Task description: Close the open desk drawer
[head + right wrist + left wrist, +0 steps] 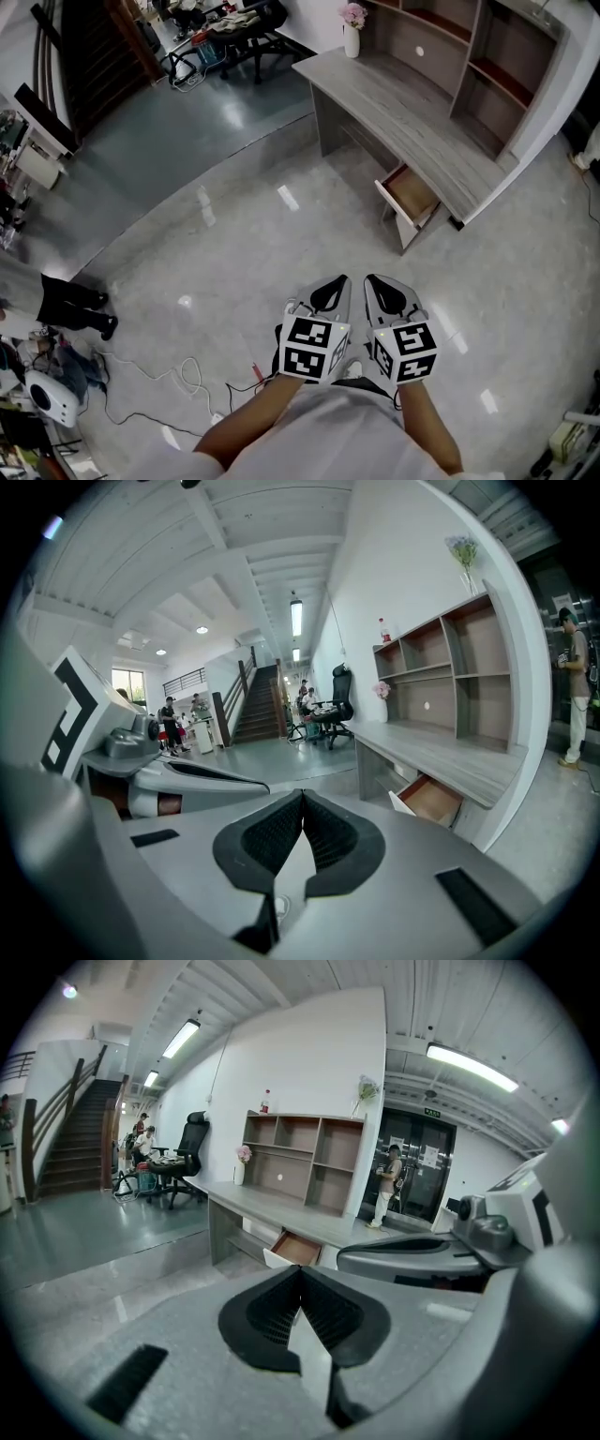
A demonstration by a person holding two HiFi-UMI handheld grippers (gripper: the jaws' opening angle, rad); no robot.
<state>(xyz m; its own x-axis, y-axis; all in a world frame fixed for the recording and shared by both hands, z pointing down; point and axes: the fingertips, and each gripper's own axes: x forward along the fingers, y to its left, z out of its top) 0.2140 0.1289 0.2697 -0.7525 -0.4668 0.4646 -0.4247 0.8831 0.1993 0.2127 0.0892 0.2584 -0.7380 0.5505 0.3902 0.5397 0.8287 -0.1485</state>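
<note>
Head view: left tongs point(337, 280) and right tongs point(371, 278) are held side by side low in frame, close but not touching, tips toward the counter point(403, 112). Both pairs are pressed together with nothing pinched; each gripper view shows the ribbed pads meeting at the tip. The drawer point(413, 193) stands pulled out under the counter's near end, brown inside showing, white front facing the glossy floor point(234, 244). It lies well apart from both tongs, ahead and slightly right. A vase point(351, 36) of pink flowers sits at the counter's far end. A shelf unit point(469, 56) backs the counter. A cable point(178, 375) loops on the floor, lower left.
</note>
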